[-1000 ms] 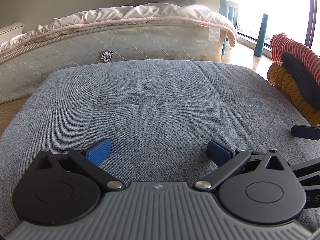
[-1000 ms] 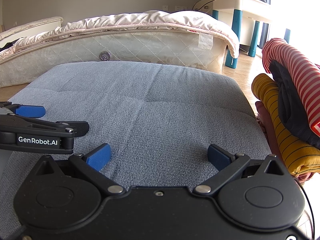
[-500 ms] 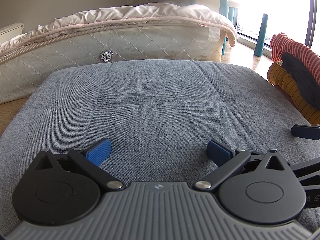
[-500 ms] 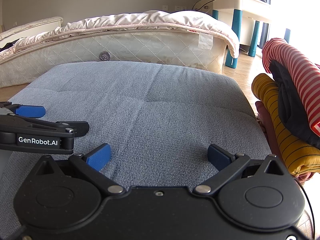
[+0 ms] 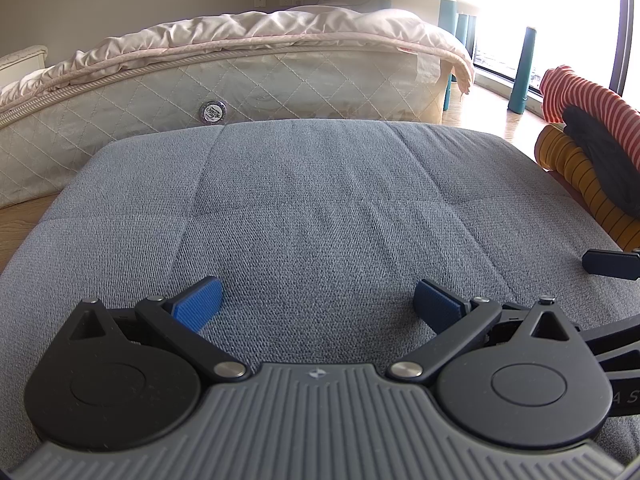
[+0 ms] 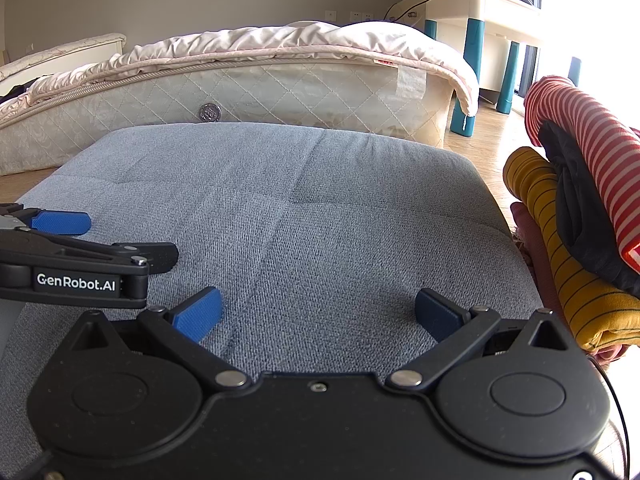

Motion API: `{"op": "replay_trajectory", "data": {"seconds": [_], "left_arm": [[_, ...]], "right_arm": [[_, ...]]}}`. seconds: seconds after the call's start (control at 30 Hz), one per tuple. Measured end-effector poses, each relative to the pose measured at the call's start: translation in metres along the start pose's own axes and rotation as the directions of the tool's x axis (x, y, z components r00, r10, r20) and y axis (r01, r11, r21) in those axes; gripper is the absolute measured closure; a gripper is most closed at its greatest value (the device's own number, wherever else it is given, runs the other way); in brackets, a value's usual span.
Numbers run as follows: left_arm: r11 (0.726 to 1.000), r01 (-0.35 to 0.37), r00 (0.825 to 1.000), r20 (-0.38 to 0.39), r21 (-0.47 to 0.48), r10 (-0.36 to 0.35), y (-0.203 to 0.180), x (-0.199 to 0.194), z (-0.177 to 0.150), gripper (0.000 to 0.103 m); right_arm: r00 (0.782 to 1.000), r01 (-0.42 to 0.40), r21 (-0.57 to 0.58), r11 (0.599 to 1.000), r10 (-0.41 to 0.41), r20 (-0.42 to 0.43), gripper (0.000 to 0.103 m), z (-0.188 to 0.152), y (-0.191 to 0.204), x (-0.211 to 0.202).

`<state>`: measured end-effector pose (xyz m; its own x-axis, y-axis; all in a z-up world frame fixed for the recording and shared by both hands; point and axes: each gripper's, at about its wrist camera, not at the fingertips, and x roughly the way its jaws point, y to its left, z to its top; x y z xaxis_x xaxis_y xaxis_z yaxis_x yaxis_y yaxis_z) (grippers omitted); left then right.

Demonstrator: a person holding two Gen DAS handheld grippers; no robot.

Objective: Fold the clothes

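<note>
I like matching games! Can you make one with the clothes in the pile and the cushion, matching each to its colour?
Things:
1. top garment
2. middle garment
3. lower striped garment
4. cushion

Colours:
A. mustard yellow with thin dark stripes
B. grey
C. red and white stripes
D. black

Pairs: 1-C, 2-D, 3-A, 4-B. The pile sits to the right of the cushion, and both grippers, left and right, are open above it.

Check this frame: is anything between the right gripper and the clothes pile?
Nothing visible. The right gripper is open over the bare grey cushion; the clothes pile sits just off the cushion's right edge, with only cushion surface between them.
</note>
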<state>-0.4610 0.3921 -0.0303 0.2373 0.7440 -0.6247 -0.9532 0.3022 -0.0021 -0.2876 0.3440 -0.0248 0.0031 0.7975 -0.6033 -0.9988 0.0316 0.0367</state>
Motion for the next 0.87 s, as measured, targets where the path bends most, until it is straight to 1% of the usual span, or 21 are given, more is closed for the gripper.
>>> {"op": "replay_trajectory", "data": {"seconds": [0.7, 0.77, 0.87], "left_arm": [[1.000, 0.000, 1.000, 0.001, 0.001, 0.000, 0.0034, -0.0006, -0.0013, 0.000], [1.000, 0.011, 1.000, 0.000, -0.015, -0.011, 0.0068, -0.0005, -0.0016, 0.000], [1.000, 0.001, 1.000, -0.001, -0.002, -0.001, 0.0041, -0.0005, -0.0013, 0.000]], "right_arm": [[1.000, 0.000, 0.000, 1.000, 0.000, 0.000, 0.000, -0.0001, 0.0003, 0.0000], [1.000, 0.000, 0.000, 1.000, 0.000, 0.000, 0.000, -0.0001, 0.0002, 0.0000], [1.000, 0.000, 0.000, 1.000, 0.000, 0.000, 0.000, -0.0001, 0.0003, 0.0000]]}}
